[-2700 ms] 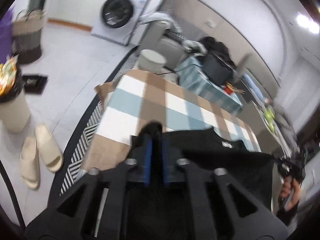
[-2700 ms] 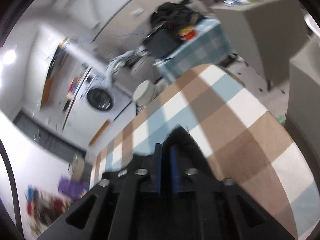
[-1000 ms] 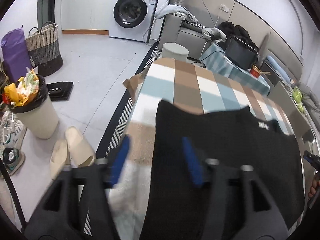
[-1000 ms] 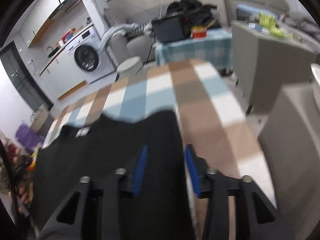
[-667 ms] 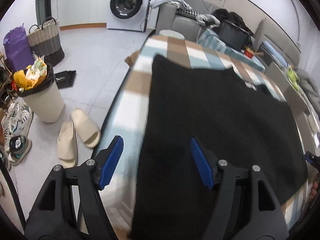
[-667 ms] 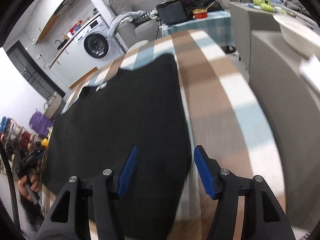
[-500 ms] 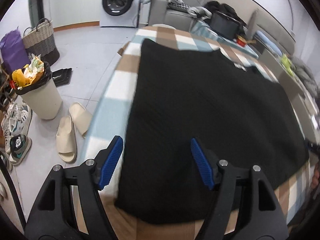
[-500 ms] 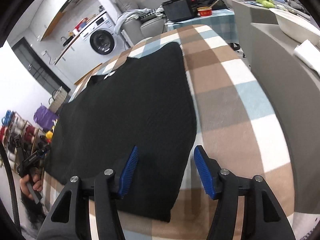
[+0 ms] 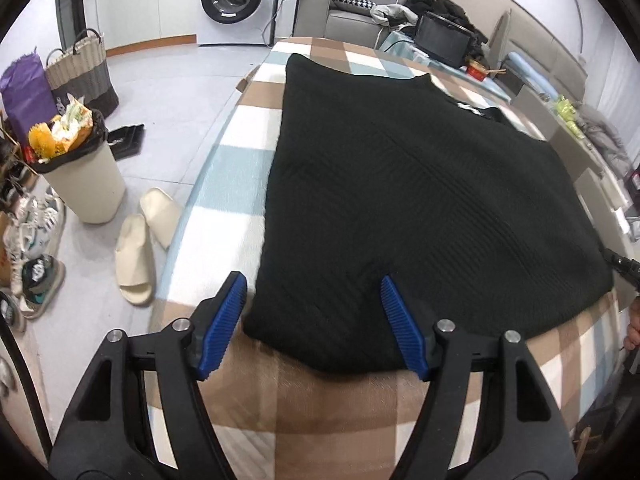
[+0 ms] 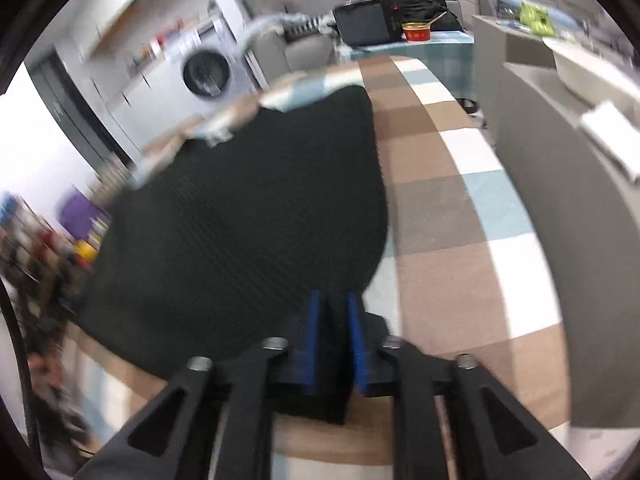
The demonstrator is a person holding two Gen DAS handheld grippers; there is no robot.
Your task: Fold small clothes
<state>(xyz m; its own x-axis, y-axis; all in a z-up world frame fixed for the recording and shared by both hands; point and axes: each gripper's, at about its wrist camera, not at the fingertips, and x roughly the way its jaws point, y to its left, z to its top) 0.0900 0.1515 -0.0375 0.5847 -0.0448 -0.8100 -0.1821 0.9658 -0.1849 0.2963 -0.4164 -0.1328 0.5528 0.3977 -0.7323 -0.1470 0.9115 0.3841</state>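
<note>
A black knit garment (image 9: 400, 184) lies spread flat on the checked tablecloth (image 9: 240, 168). My left gripper (image 9: 312, 282) hovers over its near left corner. Its blue pads (image 9: 224, 320) stand wide apart and the jaws are closing, with cloth between them but no pad touching it. In the right wrist view the garment (image 10: 248, 216) fills the left half of the table. My right gripper (image 10: 333, 298) is at its near right corner. Its jaws are closing, and the blue pads (image 10: 314, 320) are drawn narrow with black cloth pinched between them.
Left of the table the floor holds a full waste bin (image 9: 80, 172), cream slippers (image 9: 136, 256), shoes and a woven basket (image 9: 80, 68). A washing machine (image 9: 232, 0) and sofa stand at the back. A grey cabinet (image 10: 560, 220) flanks the table's right side.
Both grippers let go of the lifted garment, which now lies flat, and drew back to its near edge. The right jaws have narrowed onto the near right corner. The left jaws have narrowed a little.
</note>
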